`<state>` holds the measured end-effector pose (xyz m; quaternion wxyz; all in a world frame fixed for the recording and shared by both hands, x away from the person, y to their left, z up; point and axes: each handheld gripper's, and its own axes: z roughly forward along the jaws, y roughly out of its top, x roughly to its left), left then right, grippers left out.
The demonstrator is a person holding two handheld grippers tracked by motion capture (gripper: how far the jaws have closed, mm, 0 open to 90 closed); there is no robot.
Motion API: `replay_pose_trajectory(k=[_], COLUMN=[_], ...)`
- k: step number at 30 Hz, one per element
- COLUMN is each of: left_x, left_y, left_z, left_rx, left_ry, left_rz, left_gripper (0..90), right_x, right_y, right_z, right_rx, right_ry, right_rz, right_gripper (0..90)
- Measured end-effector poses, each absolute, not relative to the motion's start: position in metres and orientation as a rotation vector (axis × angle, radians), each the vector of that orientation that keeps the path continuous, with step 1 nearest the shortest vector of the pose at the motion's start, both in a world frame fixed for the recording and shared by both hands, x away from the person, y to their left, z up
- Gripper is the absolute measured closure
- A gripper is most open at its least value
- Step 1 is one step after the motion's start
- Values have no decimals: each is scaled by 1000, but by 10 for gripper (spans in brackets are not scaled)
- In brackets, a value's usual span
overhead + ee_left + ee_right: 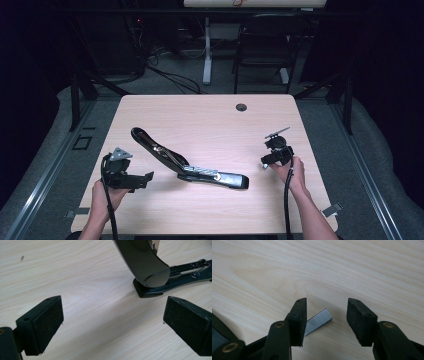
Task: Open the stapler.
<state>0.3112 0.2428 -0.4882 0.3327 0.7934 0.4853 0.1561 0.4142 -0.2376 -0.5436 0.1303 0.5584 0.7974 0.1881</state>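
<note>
1. The staple strip (318, 322) lies flat on the table (210, 120), right between the fingers of the right gripper (325, 322). One end tucks behind the left-hand finger (298, 320) in the right gripper view; the other end sits in the gap, clear of the far finger.
2. Its long axis runs slantwise across the gap, not square to the pads, so I'd guess a squeeze will catch it end-on or twist it a bit.
3. Right gripper fingers are partway spread with the strip in between, not pinching it yet as far as I can tell.
4. The left gripper (112, 322) has its fingers spread wide with nothing in them, just bare table. It sits near the stapler (187, 162), pointing at it.
5. The stapler is flipped open on the table between the two hands, top arm tilted up, magazine channel exposed. Can't tell if any staples are in it.
6. The right hand is clearly nearer the strip; the left is nearer the stapler.
</note>
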Motion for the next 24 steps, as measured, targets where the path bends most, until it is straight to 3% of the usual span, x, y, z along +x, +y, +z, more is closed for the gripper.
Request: replay_pose_trajectory(k=[9, 16, 18, 24], left_x=[312, 311, 311, 311], left_y=[243, 245, 246, 245], left_z=[-488, -488, -487, -487], left_rx=[2084, 2076, 2078, 2078], left_ry=[1266, 1270, 1271, 1270], left_rz=[408, 413, 410, 411], left_gripper=[34, 67, 66, 64], right_x=[417, 416, 416, 416], right_y=[-236, -235, -235, -240], right_z=[-543, -544, -544, -542], right_rx=[1633, 1643, 1648, 1638], right_ry=[2344, 2374, 2370, 2399], right_rz=[458, 440, 463, 477], right_gripper=[569, 699, 776, 783])
